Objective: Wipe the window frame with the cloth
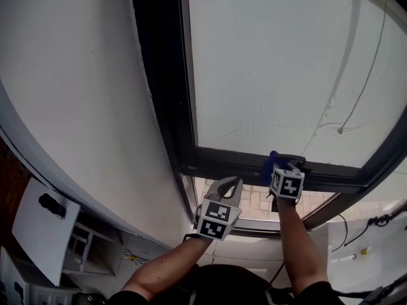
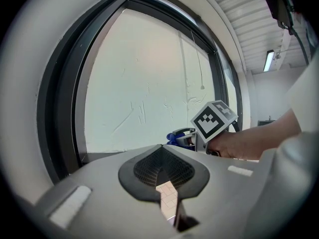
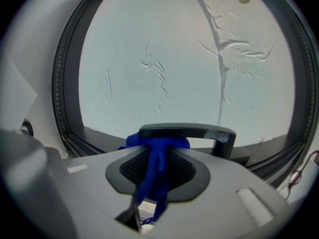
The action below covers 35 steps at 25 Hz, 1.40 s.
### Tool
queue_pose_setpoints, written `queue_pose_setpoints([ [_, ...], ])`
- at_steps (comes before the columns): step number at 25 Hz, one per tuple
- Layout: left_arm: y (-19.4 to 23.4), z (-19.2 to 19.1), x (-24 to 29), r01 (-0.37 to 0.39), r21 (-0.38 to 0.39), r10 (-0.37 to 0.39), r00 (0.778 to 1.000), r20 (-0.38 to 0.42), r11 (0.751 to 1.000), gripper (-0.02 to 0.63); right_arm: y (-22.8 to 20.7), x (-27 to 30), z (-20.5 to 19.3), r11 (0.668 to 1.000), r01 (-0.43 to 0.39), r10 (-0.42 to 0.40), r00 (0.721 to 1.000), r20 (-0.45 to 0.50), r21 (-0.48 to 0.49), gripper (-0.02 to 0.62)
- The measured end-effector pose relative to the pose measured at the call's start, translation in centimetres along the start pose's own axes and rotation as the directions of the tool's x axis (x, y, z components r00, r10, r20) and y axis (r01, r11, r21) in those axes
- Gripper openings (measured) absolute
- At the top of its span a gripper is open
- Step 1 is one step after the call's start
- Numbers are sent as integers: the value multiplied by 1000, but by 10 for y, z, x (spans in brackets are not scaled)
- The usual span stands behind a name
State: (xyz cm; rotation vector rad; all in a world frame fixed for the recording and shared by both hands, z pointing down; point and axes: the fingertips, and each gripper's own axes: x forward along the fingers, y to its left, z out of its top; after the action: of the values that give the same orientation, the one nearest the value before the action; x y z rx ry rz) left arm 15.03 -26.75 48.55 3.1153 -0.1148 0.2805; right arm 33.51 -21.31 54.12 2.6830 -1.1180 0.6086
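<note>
A dark window frame runs down and meets a horizontal bar. On that bar sits a black handle. My right gripper is shut on a blue cloth, which presses against the handle and bar. In the right gripper view the cloth hangs bunched between the pads, under the handle. My left gripper hovers lower and to the left, below the bar, shut with nothing in it. From the left gripper view, its closed tips point at the right gripper and the cloth.
A frosted pane fills the frame, with a thin cord and pull against it. A white wall curves along the left. Brick paving shows through the lower pane. Cables lie at lower right.
</note>
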Motion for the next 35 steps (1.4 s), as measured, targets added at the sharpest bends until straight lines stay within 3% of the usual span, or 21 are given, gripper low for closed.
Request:
queue_pose_setpoints([
  [3,-6,-1,0,13,15,-13,1000,-1,1000,-7,7,-5,0,1000,-20,20,1000,-7,0,103],
  [9,-14,-2,6,34,32,-34,999,-2,999,-8,37,-31,1,987,-163,163,986,40,-12,101],
  [15,-23,3,11,48,29,-48,999,7,998,-8,34,-38,28,985,-171,171,981,97,-9,101],
  [20,-26,2,11,48,39,-48,999,1,998,-8,48,-53,49,973,-228,231,963,136,-37,101],
  [27,-29,7,17,38,43,-38,999,7,998,-8,24,-35,61,988,-123,132,986,104,-91,101],
  [35,-28,21,32,26,39,-26,999,21,999,-8,3,-35,60,989,-95,107,989,106,-113,101],
])
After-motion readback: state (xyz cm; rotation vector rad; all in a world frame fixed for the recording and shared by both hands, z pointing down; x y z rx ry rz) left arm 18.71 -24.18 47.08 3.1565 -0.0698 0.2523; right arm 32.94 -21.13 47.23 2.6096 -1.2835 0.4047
